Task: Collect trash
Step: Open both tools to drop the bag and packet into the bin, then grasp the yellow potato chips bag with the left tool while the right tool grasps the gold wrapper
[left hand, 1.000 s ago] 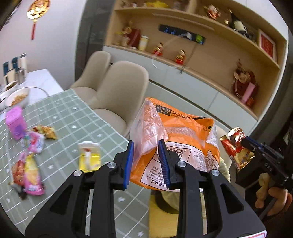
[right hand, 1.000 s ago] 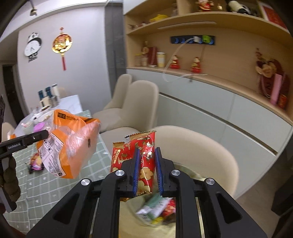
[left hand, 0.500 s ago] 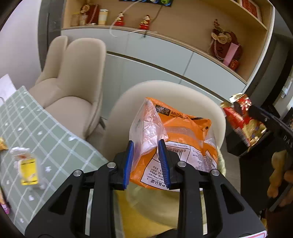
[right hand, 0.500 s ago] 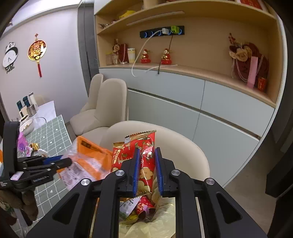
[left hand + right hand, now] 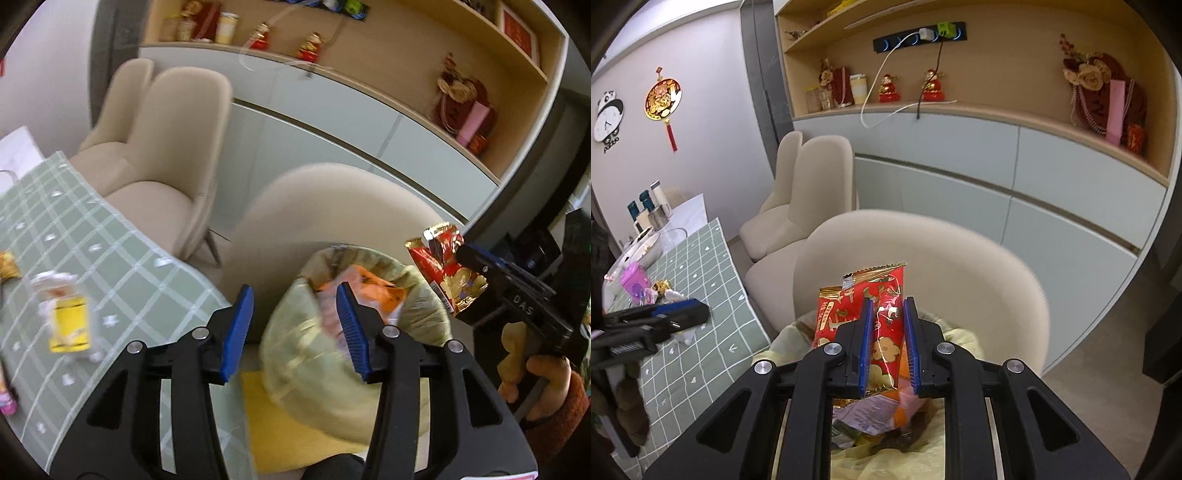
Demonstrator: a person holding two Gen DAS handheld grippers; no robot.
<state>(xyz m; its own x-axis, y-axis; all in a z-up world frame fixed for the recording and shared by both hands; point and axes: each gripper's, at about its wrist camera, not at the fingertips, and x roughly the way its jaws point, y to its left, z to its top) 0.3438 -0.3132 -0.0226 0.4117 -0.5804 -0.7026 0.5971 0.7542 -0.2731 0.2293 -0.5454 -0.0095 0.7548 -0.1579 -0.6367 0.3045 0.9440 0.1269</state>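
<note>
The table (image 5: 110, 258) with the green checked cloth lies to your left, and on it wait a yellow packet (image 5: 70, 325) and some small wrappers far back. Just beside its near edge stands the trash bag (image 5: 369, 332), pale yellow and open at the top, with the orange bag (image 5: 373, 288) lying inside.

Your left gripper (image 5: 295, 325) is wide apart and holds nothing. Your right gripper (image 5: 889, 343) is closed on the red snack packet (image 5: 864, 314), above the mouth of the bag. Bring it over the middle before you let go (the packet is light and may catch on the rim, I think). Then open fully.
</note>
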